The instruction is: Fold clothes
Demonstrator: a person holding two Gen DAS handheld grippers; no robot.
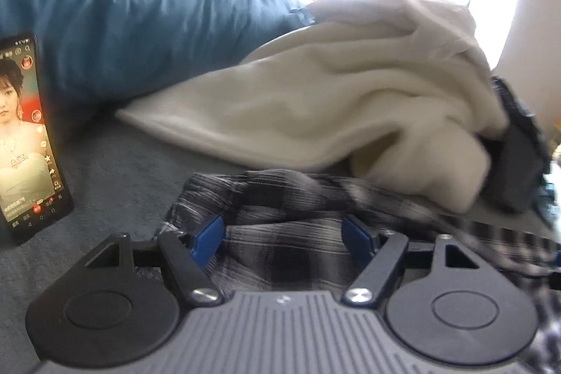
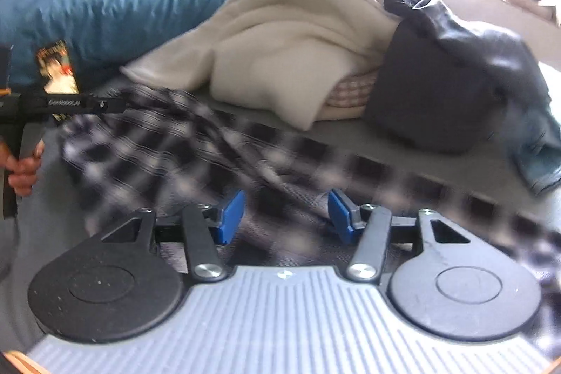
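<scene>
On a bed (image 1: 105, 163), both grippers' jaws gape over one plaid shirt (image 1: 280, 240); one cream garment (image 1: 315, 100), one phone (image 1: 24, 135) lie beyond.

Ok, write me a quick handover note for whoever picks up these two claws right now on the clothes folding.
Left claw: open, the plaid shirt lying between its blue pads, not clamped.
Right claw: open too, over the same shirt, which is blurred in that view.
The shirt lies rumpled on the grey bed cover, not yet folded.
Behind it sit a cream blanket, a dark garment and a bit of denim, all in a loose pile.
A phone stands at the left, against the blue duvet.
Left to do: spread and fold the shirt, then the pile.
</scene>
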